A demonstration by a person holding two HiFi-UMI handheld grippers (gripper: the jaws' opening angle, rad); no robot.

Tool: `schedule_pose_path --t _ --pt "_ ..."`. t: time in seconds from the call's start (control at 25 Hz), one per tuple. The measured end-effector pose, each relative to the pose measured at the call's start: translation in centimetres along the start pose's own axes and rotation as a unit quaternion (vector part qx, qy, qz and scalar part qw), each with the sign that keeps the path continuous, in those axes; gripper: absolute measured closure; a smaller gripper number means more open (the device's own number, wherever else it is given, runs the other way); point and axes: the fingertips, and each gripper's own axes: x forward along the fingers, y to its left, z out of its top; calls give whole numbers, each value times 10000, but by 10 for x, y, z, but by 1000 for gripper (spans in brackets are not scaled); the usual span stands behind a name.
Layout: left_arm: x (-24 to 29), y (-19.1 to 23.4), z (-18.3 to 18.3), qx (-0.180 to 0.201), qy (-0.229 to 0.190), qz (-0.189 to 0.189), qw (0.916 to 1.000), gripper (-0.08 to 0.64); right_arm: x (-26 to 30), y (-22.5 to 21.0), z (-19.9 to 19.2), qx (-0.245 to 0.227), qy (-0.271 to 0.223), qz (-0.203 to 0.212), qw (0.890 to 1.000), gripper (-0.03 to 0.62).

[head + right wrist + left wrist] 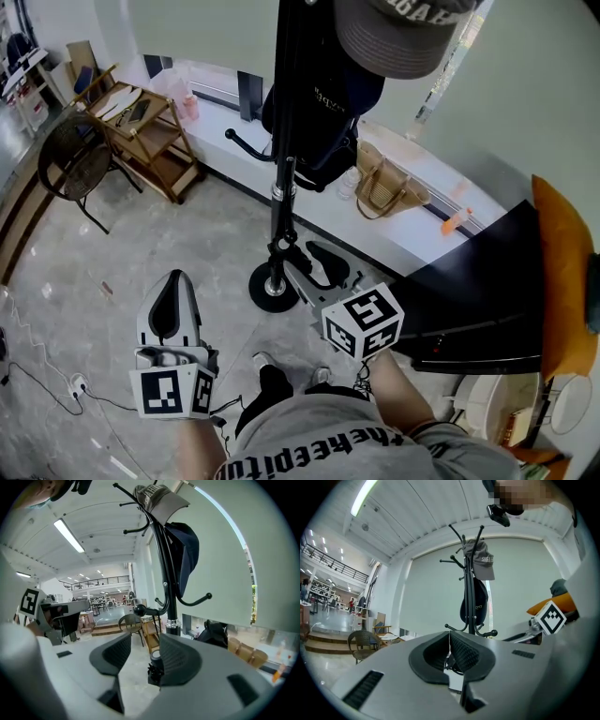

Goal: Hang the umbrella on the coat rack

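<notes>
The left tongs (449,645) are pressed together with nothing in them. The right tongs (143,644) stand apart, clamped on nothing. The coat rack (280,202) rises just ahead of both, nearer the right tongs, and carries a grey cap (394,33) and a navy bag (323,103). Low between the right tongs a small dark thing (153,670) shows; I cannot tell whether it is the umbrella.

One coat rack (281,187), one cap (394,33), one handbag (384,187).

Bright even daylight, sharp (fisheye-bent edges, corners black)
</notes>
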Motion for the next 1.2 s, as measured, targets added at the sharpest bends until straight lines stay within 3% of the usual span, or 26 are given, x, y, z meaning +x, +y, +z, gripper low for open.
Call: schedule_pose_path --t 0.32,0.76,1.2 --pt "-9 -30 9 -12 -123 -87 9999 545 -37 -1 13 -190 -196 -2 9996 420" --pt "-17 -75 20 45 -273 -248 9993 545 -95 -6 39 -515 -779 -138 9955 558" --pt "-27 -105 25 123 -325 -273 9990 545 -134 -1 56 -504 -1169 132 9918 577"
